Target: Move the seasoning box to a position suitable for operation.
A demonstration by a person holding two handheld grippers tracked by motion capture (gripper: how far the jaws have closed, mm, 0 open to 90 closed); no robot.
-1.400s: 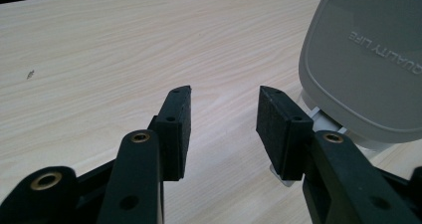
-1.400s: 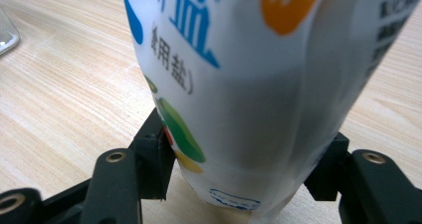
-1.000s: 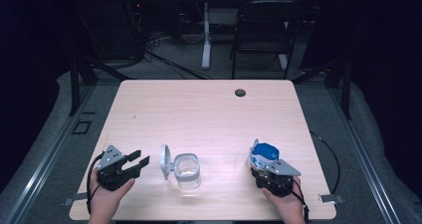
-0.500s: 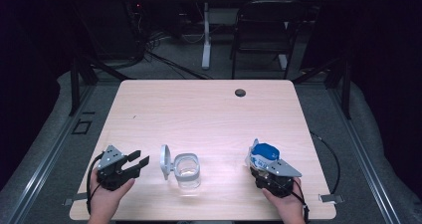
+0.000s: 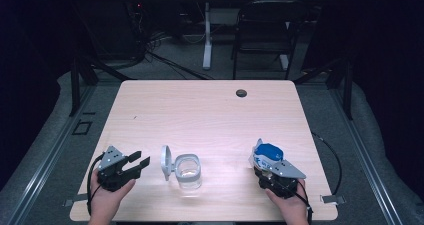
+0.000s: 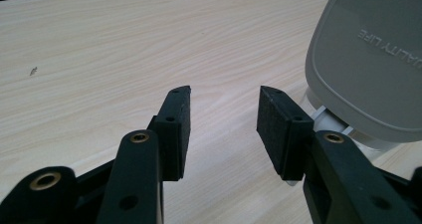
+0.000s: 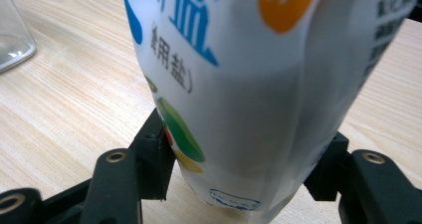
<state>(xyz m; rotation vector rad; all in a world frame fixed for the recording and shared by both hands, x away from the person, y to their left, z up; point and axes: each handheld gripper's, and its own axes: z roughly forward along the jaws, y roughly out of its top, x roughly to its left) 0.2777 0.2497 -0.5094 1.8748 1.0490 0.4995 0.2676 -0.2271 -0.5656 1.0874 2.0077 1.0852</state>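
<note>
On a pale wooden table, a person's two hands work near the front edge with a gripper in each. At right, the right gripper has its jaws clamped on a white salt bag with a blue top, both pads pressing into the bag's lower sides in the right gripper view, where blue lettering and green and orange marks show on the wrapper. The bag stands upright at the table's front right, well apart from a clear plastic jar that sits near the front middle. The jar's grey hinged lid is flipped open and stands on edge at the jar's left side. At left, the left gripper rests just beside that lid, its jaws spread wide with nothing between them; the left gripper view shows bare wood between the pads and the lid close on the right.
</note>
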